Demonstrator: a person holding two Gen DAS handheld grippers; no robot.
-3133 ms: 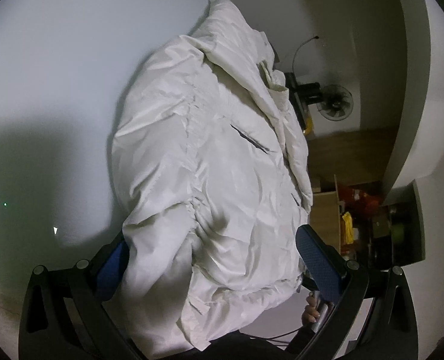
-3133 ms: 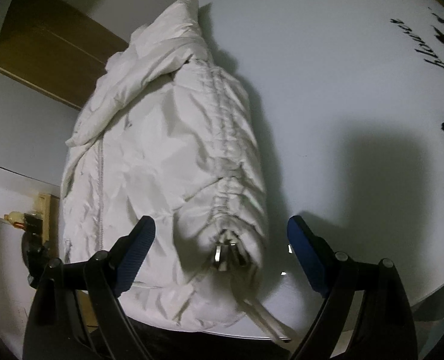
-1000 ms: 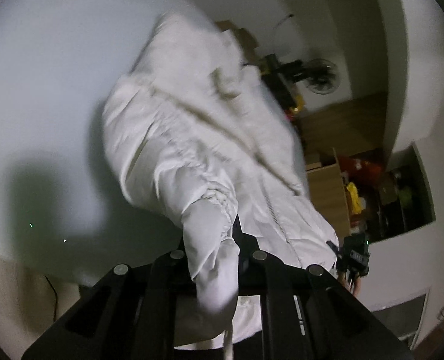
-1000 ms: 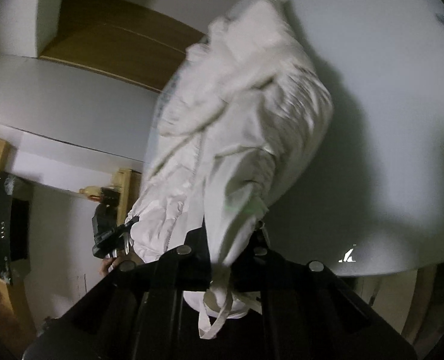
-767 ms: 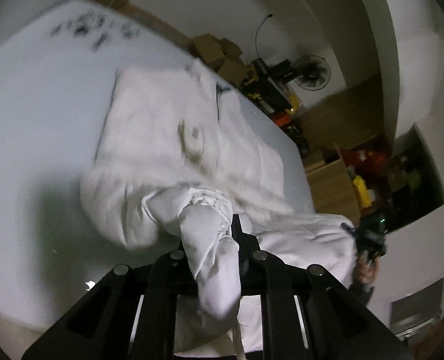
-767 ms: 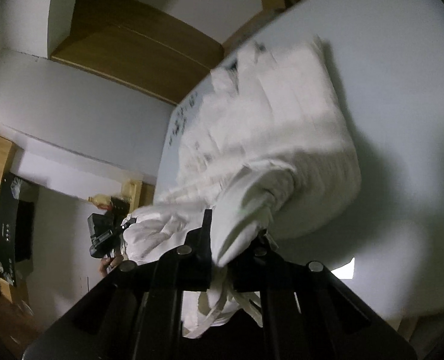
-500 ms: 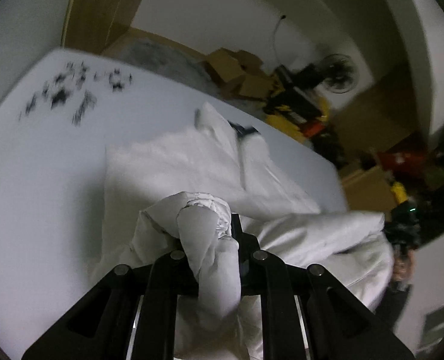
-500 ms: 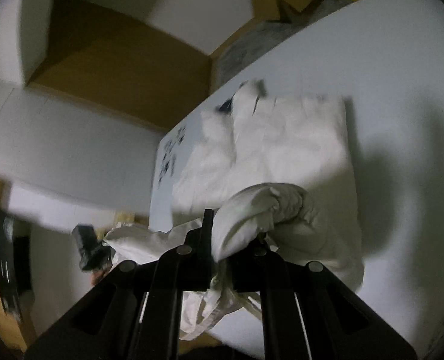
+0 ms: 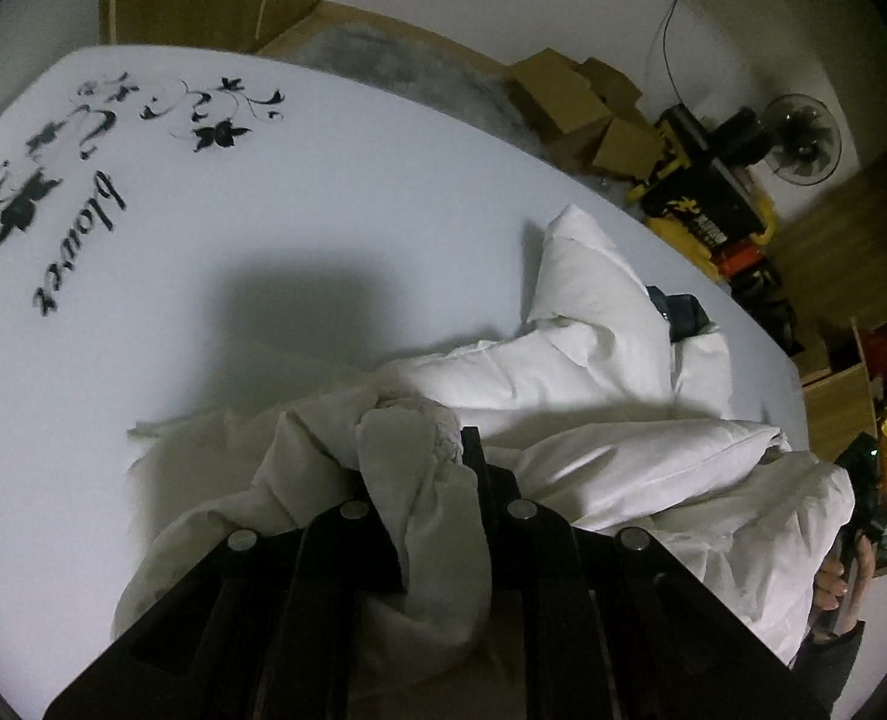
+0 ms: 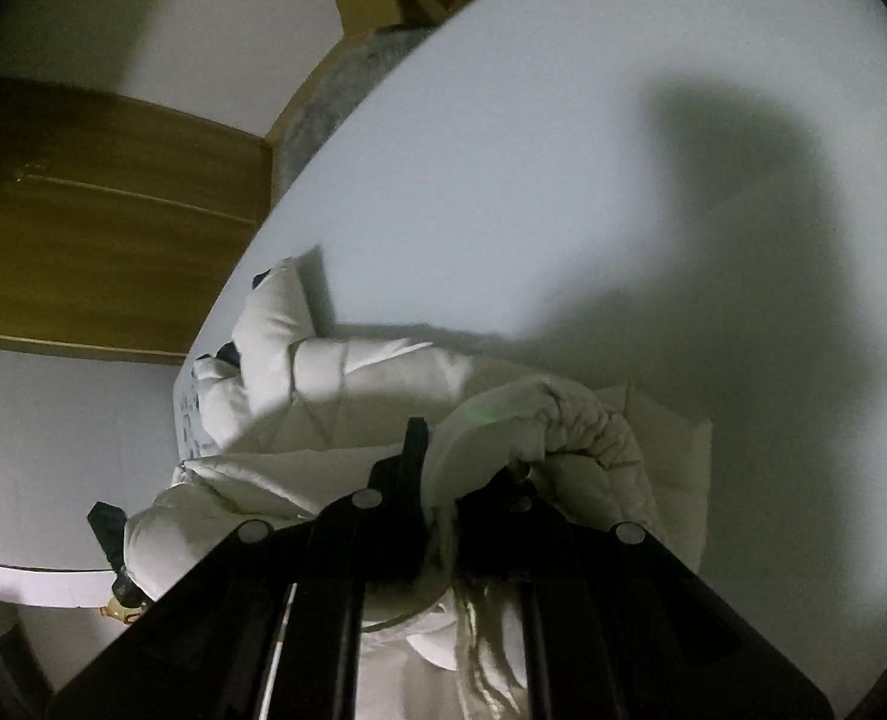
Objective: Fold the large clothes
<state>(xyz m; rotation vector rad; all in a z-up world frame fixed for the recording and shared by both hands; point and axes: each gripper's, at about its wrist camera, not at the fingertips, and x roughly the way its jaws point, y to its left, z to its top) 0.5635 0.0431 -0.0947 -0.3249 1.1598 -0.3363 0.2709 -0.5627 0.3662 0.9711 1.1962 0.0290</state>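
- Jacket [image 9: 593, 372], white and puffy, is lying on the white bench [image 9: 323, 180], its lower part lifted over the rest.
- We are pinching one gathered hem corner in the left hand-held gripper [image 9: 419, 462], pressed together on the fabric.
- We are pinching the other corner in the right hand-held gripper [image 10: 467, 474], likewise clamped.
- We are judging this as the bottom-to-collar fold, midway.
- Next, we are needing to carry both corners forward evenly, lay them near the collar [image 9: 569, 252], then release.

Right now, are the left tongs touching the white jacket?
Touching. The left wrist view shows the left tongs shut on a bunched fold of the white jacket.
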